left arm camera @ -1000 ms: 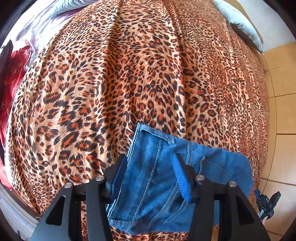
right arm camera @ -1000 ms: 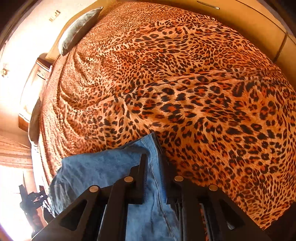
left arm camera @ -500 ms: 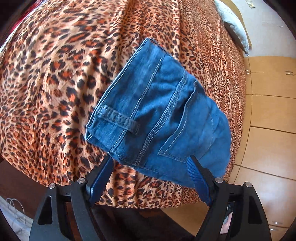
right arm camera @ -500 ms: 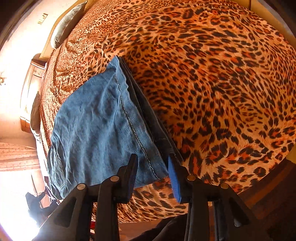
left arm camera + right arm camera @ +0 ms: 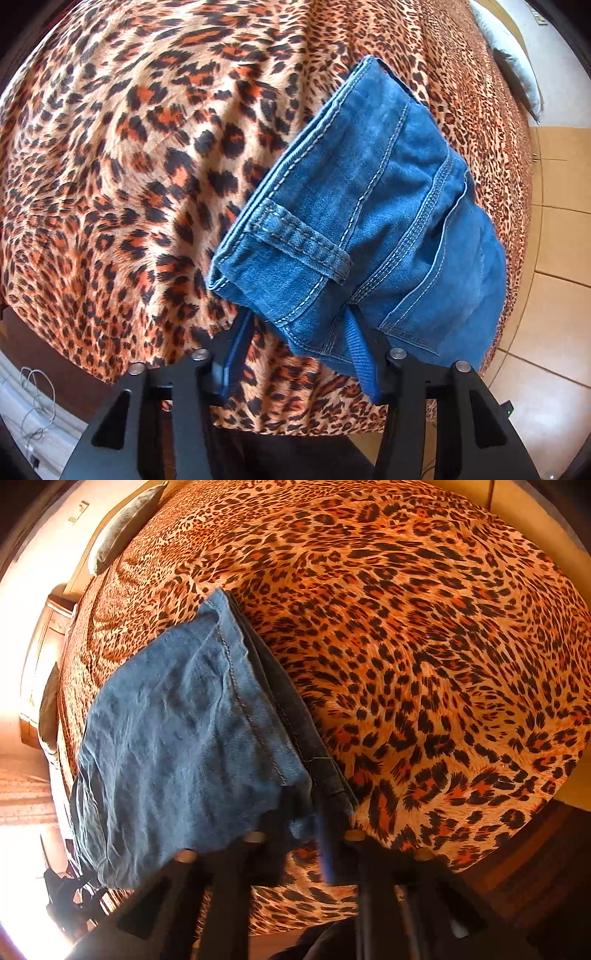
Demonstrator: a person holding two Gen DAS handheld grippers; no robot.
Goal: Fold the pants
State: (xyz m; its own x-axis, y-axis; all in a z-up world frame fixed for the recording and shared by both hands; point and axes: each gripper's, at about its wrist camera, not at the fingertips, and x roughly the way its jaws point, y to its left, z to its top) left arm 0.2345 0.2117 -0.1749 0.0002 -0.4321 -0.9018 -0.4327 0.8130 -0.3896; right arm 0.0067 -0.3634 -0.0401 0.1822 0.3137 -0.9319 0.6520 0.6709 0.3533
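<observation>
While the folded pants [image 5: 369, 229] are lying near the bed's [image 5: 129, 166] foot edge on the leopard-print cover, both grippers are pointing steeply down at them from the foot of the bed. In the left wrist view the left gripper [image 5: 295, 354] is sitting at the waistband end, where a belt loop [image 5: 303, 240] and a back pocket [image 5: 443, 295] are facing up. Its jaws have just been closing and are standing partly apart, with the lower corner of the denim reaching down between the blue pads [image 5: 360, 354]; whether the pads are pressing on the cloth I cannot tell, since a strip of leopard print is showing between the left pad and the fabric.

Seen from the right wrist view, the right gripper [image 5: 306, 834] is blurred at the near corner of the pants [image 5: 177, 746], on the hem end where the paler inside of the denim is showing. Its jaws have just been closing and are now pinched together on that corner, with fabric bunched between the fingers [image 5: 332, 830].

A pillow [image 5: 513, 62] is lying at the far end of the bed, and tiled floor [image 5: 546, 314] is showing beyond the bed's edge.
</observation>
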